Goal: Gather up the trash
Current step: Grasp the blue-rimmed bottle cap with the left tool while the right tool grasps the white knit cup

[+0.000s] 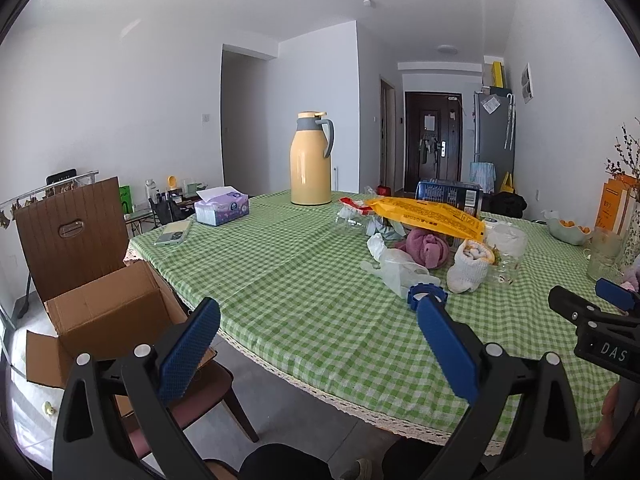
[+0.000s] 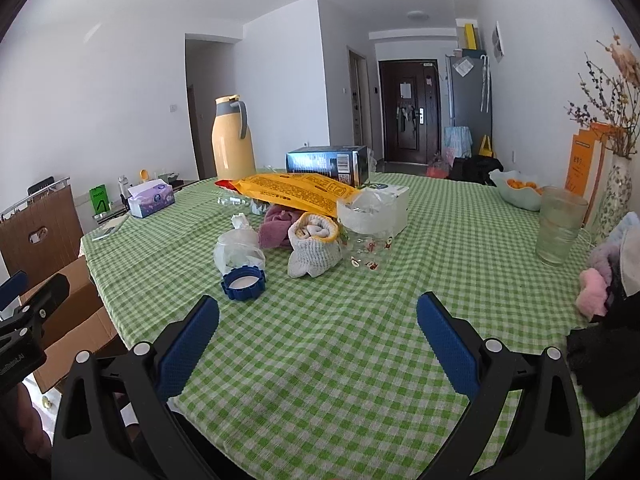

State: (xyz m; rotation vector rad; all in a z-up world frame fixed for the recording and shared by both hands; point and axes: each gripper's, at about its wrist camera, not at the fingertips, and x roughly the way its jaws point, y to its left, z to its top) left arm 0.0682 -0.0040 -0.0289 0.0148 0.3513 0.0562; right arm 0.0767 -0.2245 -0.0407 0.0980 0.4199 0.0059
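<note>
Left wrist view. Left gripper [image 1: 318, 314] hangs over the near edge of the table [image 1: 280, 280], jaws spread wide, nothing between them. Green checked cloth covers the table. Just past the right-hand finger: a blue ring-shaped lid [image 1: 426, 295], partly hidden by that fingertip. Touching the lid on its far side, a crumpled clear plastic bag [image 1: 394, 266]. Beyond that a mauve cloth [image 1: 426, 249] and, to its right, a white knitted pouch [image 1: 470, 266] with a yellow rim. A yellow snack wrapper [image 1: 430, 214] lies over the back of the pile. Far ahead stands a yellow thermos [image 1: 311, 160], upright. Off to the left of the gripper, below table level, an open cardboard box [image 1: 100, 308] sits on a chair. The right gripper [image 1: 596, 312] shows at the right edge; cannot tell its opening from here.

Right wrist view. Right gripper [image 2: 318, 314] over bare cloth, jaws wide, empty. Ahead and left: blue lid [image 2: 243, 279] flat on the cloth, plastic bag [image 2: 239, 249] touching behind it. Pouch [image 2: 314, 246] nearly straight ahead, a printed glass [image 2: 370, 250] just beside it on the right. Wrapper [image 2: 294, 192] behind, resting on the pile. Tissue box [image 2: 152, 199] far left. Cardboard box [image 2: 76, 320] at the left, beside the table edge.
</note>
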